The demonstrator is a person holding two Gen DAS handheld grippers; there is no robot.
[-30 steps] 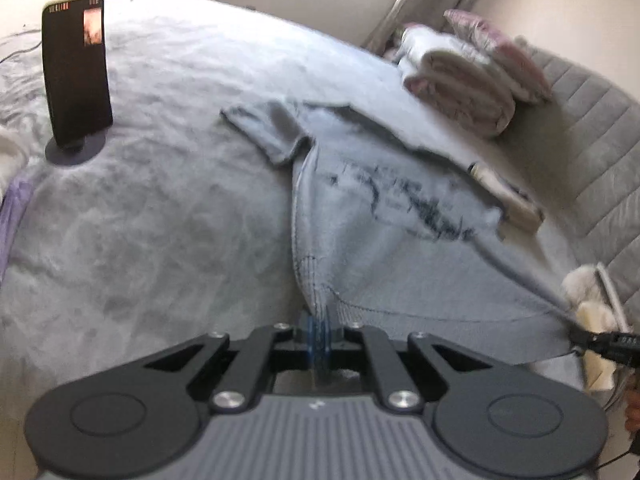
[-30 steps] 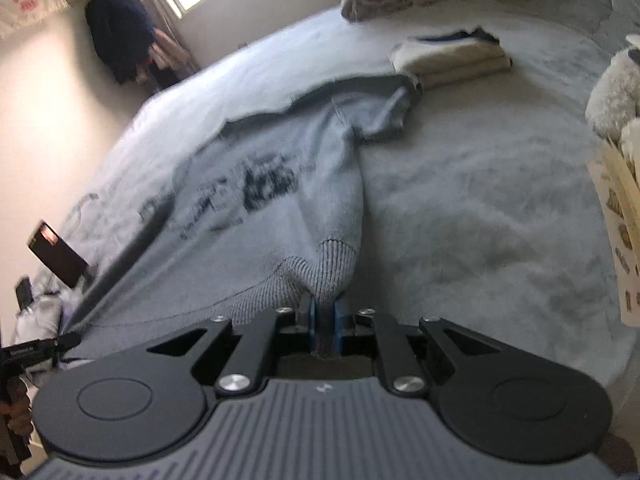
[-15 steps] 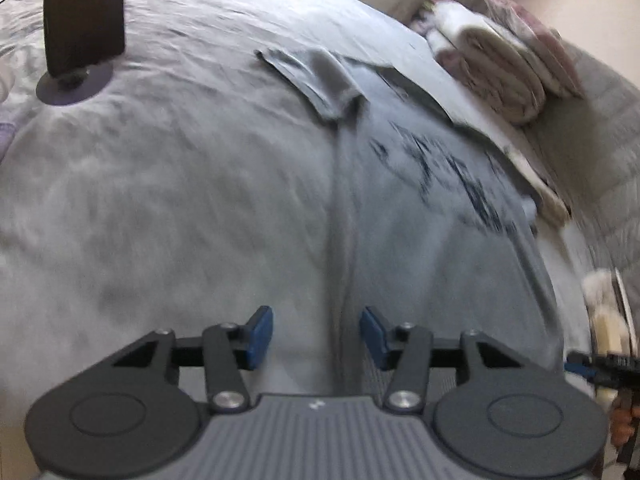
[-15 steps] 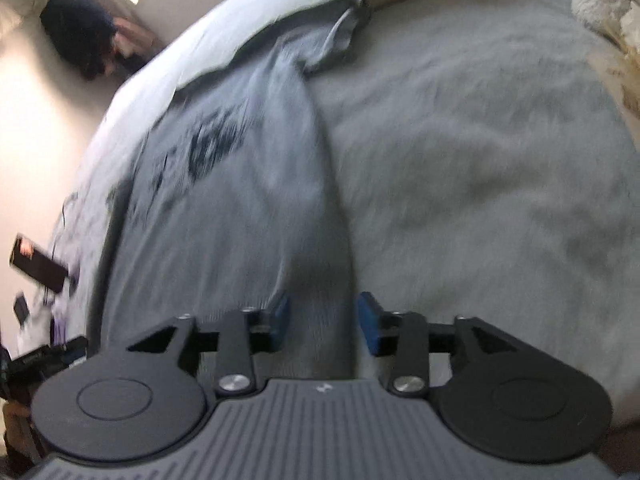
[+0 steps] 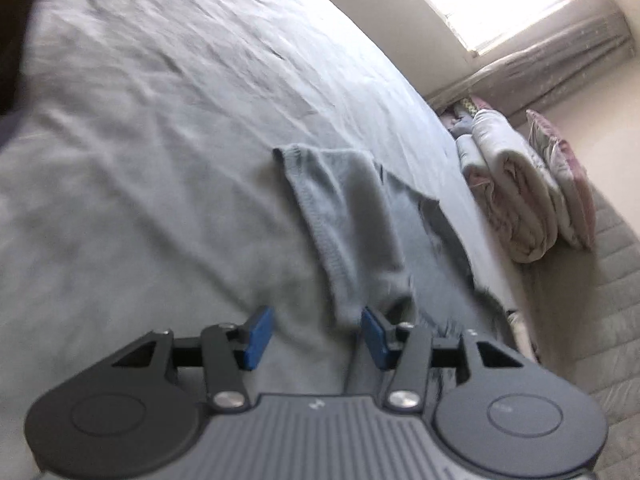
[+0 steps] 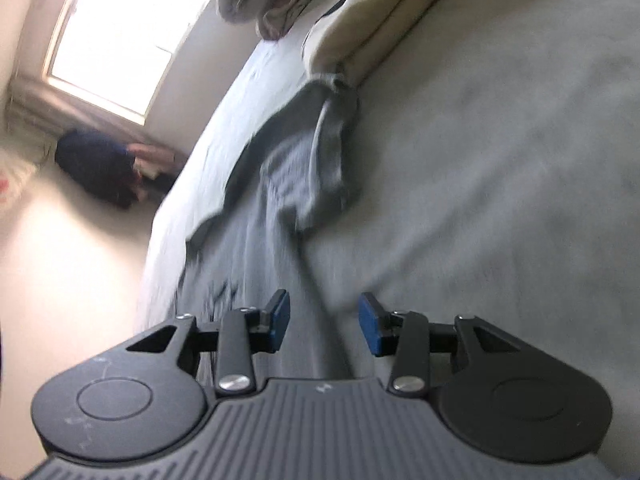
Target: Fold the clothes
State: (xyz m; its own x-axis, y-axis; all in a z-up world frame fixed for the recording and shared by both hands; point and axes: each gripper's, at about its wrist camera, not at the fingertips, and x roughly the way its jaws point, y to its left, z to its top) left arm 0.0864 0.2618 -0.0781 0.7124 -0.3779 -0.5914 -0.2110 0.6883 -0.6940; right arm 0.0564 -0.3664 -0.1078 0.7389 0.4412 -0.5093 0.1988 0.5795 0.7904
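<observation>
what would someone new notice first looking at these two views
Most striking is the grey t-shirt spread flat on the grey bed, one sleeve just ahead of each gripper. The left gripper and right gripper both hover over it with blue pads apart, holding nothing. Next, the bright window beyond the bed, and rolled pale bedding stacked at the bed's right edge in the left view.

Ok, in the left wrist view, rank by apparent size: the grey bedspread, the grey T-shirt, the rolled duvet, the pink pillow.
1. Grey bedspread
2. Grey T-shirt
3. Rolled duvet
4. Pink pillow

The duvet lies farther off, so places 2 and 3 are unsure.
</observation>
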